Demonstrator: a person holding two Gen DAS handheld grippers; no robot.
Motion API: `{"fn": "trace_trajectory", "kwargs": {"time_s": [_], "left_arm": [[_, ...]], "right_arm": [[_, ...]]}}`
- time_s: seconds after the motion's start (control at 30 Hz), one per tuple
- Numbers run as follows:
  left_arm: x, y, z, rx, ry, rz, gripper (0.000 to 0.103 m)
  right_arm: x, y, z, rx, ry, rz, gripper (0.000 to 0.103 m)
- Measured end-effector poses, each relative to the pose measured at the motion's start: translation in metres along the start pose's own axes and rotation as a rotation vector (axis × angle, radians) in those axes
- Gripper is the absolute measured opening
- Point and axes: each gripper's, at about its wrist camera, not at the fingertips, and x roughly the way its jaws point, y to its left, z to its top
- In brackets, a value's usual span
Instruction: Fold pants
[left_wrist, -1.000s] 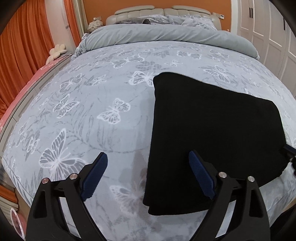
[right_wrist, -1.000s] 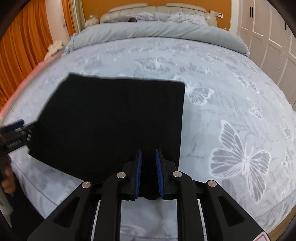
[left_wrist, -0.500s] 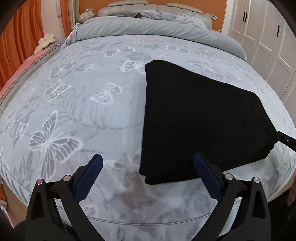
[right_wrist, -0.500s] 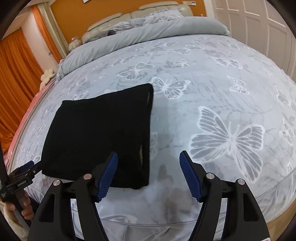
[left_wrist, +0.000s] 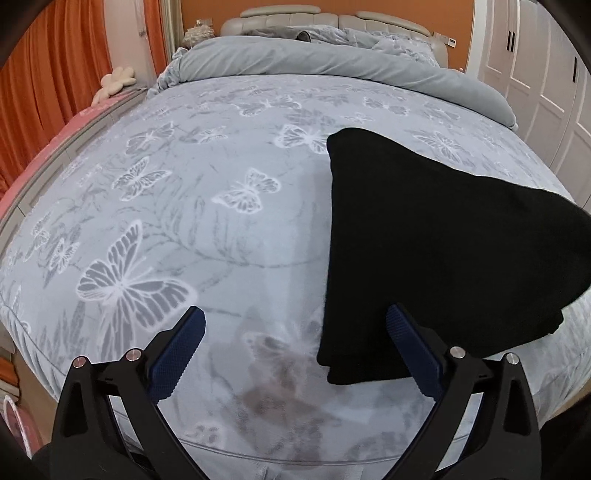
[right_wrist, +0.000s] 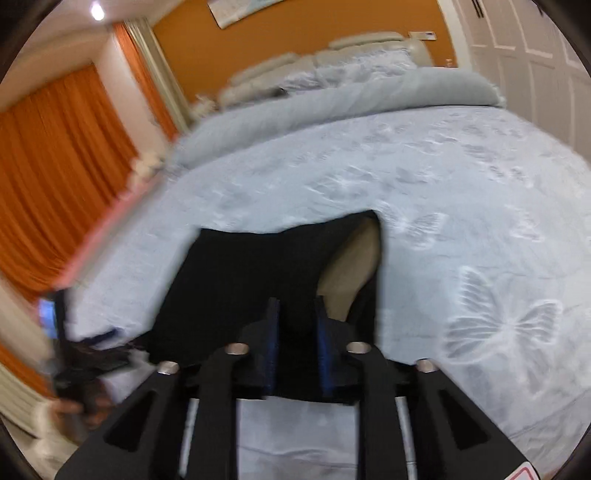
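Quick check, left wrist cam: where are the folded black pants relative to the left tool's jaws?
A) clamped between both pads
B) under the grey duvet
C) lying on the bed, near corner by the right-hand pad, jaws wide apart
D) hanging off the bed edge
C: the black pants lie flat on the butterfly bedspread, and the left tool stands wide open, gripping nothing.

I count one pair of black pants (left_wrist: 436, 240), one bed (left_wrist: 221, 236), one rolled duvet (left_wrist: 332, 62), two grippers: left gripper (left_wrist: 295, 347), right gripper (right_wrist: 297, 332).
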Motion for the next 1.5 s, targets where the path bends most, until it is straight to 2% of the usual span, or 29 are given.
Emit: {"fn": "trace_trajectory", "kwargs": {"time_s": [0.03,0.07,0.13,0.2,0.27,0.33,0.37,0.4,0.47,0.57,0.6,0.63,0.67,0.7,0.73,0.8,0.87,0.97,1.03,1.1,1.23,1.33,1.43,1.47,1.5], "left_arm": [[-0.001,0.001,0.0,-0.003,0.002,-0.023,0.097],[-0.003,0.0,-0.001,-0.001,0.002,-0.046,0.097],[-0.009,-0.004,-0.002,0.023,-0.015,-0.087,0.097],[-0.014,-0.013,-0.005,0.069,-0.031,-0.103,0.097],[-0.012,-0.022,-0.008,0.104,-0.028,-0.09,0.098],[-0.007,-0.029,-0.01,0.131,-0.007,-0.09,0.098],[-0.004,-0.033,-0.011,0.141,0.004,-0.086,0.098],[-0.002,-0.035,-0.011,0.15,0.012,-0.082,0.098],[0.001,-0.039,-0.011,0.162,0.019,-0.066,0.098],[-0.008,-0.038,-0.011,0.162,-0.019,-0.075,0.098],[-0.007,-0.037,-0.012,0.16,-0.021,-0.07,0.098],[-0.003,-0.036,-0.013,0.161,-0.005,-0.063,0.098],[0.002,-0.036,-0.015,0.168,0.019,-0.058,0.098],[0.01,-0.037,-0.016,0.176,0.046,-0.048,0.098],[0.016,-0.036,-0.018,0.179,0.069,-0.023,0.098],[0.015,-0.031,-0.017,0.155,0.072,-0.027,0.098],[0.005,-0.024,-0.014,0.13,0.044,-0.044,0.098],[-0.003,-0.011,-0.006,0.078,0.007,-0.026,0.098],[-0.003,-0.001,-0.004,0.035,0.022,-0.051,0.098],[-0.004,0.007,-0.002,0.001,0.025,-0.072,0.098],[-0.02,0.02,-0.004,-0.014,-0.007,-0.127,0.098],[-0.03,0.031,-0.012,-0.022,-0.046,-0.067,0.098],[-0.027,0.055,-0.017,-0.078,-0.032,-0.037,0.098],[-0.025,0.059,-0.017,-0.086,-0.028,-0.009,0.098],[-0.023,0.063,-0.017,-0.086,-0.027,0.026,0.098]], "right_arm": [[0.011,-0.006,-0.007,-0.008,0.052,-0.084,0.047],[0.016,-0.014,-0.017,0.005,0.088,-0.126,0.048],[0.018,-0.021,-0.031,0.028,0.13,-0.081,0.054],[0.016,-0.017,-0.04,-0.006,0.134,-0.1,0.063],[0.027,-0.004,-0.047,-0.087,0.161,-0.129,0.063],[0.045,0.002,-0.05,-0.116,0.195,-0.136,0.063],[0.051,0.002,-0.051,-0.123,0.209,-0.14,0.056],[0.059,0.003,-0.051,-0.132,0.22,-0.129,0.036],[0.045,0.005,-0.038,-0.109,0.165,-0.115,0.015],[0.009,0.004,-0.023,-0.038,0.045,-0.082,0.011],[0.009,-0.002,-0.025,-0.029,0.051,-0.118,0.011],[0.024,-0.01,-0.032,-0.02,0.11,-0.154,0.011],[0.046,-0.02,-0.043,-0.004,0.191,-0.184,0.013],[0.058,-0.028,-0.056,0.025,0.225,-0.178,0.012],[0.048,-0.025,-0.054,0.037,0.193,-0.188,0.014],[0.027,-0.018,-0.044,0.039,0.121,-0.201,0.031],[0.01,-0.012,-0.038,0.05,0.078,-0.202,0.032],[-0.016,0.004,-0.021,0.034,-0.005,-0.177,0.034],[-0.02,0.021,-0.003,0.0,-0.021,-0.117,0.042],[-0.007,0.044,0.016,-0.078,0.018,-0.027,0.057],[0.049,0.114,0.025,-0.247,0.152,0.107,0.058],[0.099,0.152,0.022,-0.293,0.226,0.108,0.058],[0.146,0.173,0.026,-0.28,0.253,0.088,0.063],[0.159,0.177,0.023,-0.275,0.249,0.083,0.063],[0.163,0.179,0.022,-0.273,0.243,0.088,0.058]]}}
